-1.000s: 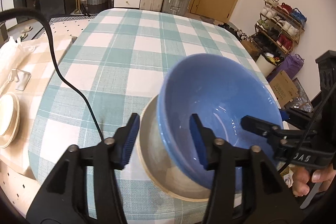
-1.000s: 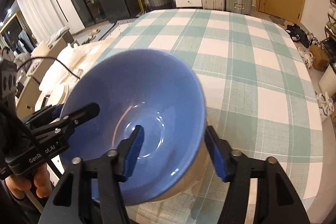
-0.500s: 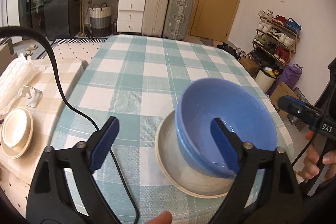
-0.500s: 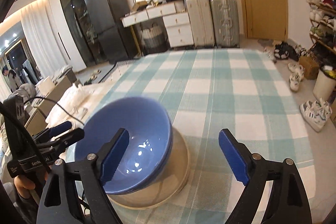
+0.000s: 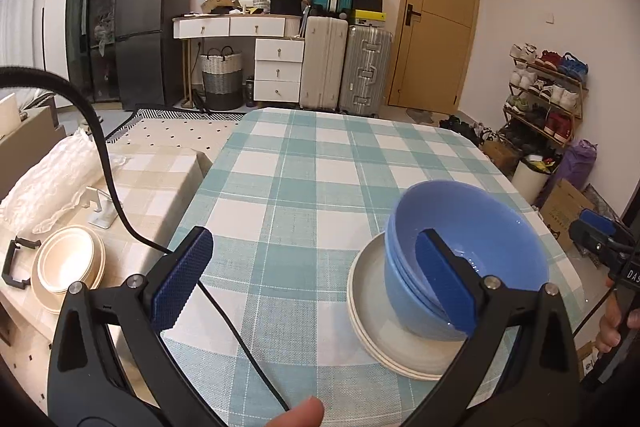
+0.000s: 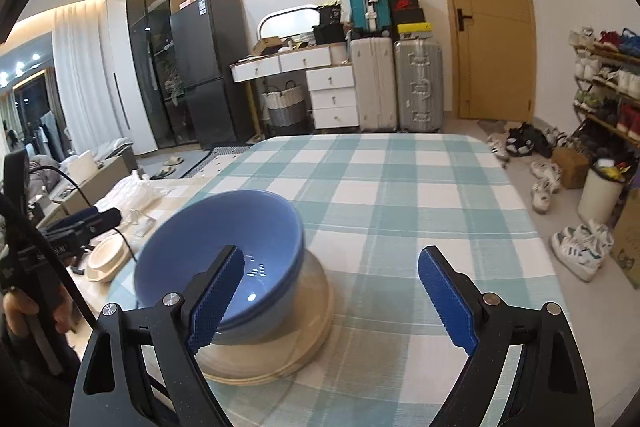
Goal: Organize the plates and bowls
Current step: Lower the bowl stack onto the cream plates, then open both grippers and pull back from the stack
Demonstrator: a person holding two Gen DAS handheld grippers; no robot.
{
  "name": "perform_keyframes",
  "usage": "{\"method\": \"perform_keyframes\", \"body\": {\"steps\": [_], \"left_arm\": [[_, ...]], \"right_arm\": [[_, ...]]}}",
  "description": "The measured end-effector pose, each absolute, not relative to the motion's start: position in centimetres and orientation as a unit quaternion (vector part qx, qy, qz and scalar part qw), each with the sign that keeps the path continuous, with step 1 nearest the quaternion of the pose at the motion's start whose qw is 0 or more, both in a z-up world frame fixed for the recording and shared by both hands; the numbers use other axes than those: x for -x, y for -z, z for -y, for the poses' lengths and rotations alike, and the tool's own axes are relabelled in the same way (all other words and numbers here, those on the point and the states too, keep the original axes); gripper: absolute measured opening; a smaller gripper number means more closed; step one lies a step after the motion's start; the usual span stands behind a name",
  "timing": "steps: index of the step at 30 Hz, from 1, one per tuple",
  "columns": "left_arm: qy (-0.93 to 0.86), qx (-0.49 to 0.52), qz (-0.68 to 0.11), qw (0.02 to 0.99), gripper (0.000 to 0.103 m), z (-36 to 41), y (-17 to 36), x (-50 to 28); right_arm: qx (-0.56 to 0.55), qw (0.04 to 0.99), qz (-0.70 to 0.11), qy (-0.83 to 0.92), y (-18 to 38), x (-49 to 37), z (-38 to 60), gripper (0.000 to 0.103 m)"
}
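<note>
A stack of blue bowls (image 5: 464, 255) sits on a stack of beige plates (image 5: 380, 327) near the front right of the table with the green checked cloth (image 5: 312, 179). The bowls (image 6: 224, 251) and plates (image 6: 276, 351) also show in the right wrist view. My left gripper (image 5: 316, 279) is open and empty, raised in front of the stack, its right finger overlapping the bowls in view. My right gripper (image 6: 332, 295) is open and empty, just right of the bowls.
A lower side table (image 5: 152, 179) at the left holds cream bowls (image 5: 68, 267), a plastic bag (image 5: 52, 183) and a small stand. A black cable (image 5: 120, 211) crosses the table's front left. Suitcases, drawers, a fridge and a shoe rack stand behind.
Both grippers opened wide, let go of the blue bowl and pulled back and up. The bowl now rests on the stack, upright rather than tilted.
</note>
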State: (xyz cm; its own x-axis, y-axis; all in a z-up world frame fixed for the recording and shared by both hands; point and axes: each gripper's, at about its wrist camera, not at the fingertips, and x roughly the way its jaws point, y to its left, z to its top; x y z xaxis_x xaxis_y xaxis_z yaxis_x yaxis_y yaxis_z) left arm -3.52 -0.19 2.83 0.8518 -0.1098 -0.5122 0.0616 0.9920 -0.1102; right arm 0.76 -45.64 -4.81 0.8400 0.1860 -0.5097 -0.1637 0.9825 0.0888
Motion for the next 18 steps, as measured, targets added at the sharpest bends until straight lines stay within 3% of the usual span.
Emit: {"method": "perform_keyframes", "body": {"steps": [18], "left_arm": [[0.026,0.036,-0.274,0.961,0.101,-0.1,-1.7,4.5]], "right_arm": [[0.013,0.964,-0.258,-0.065,6.2,0.0,45.5,0.090]]}}
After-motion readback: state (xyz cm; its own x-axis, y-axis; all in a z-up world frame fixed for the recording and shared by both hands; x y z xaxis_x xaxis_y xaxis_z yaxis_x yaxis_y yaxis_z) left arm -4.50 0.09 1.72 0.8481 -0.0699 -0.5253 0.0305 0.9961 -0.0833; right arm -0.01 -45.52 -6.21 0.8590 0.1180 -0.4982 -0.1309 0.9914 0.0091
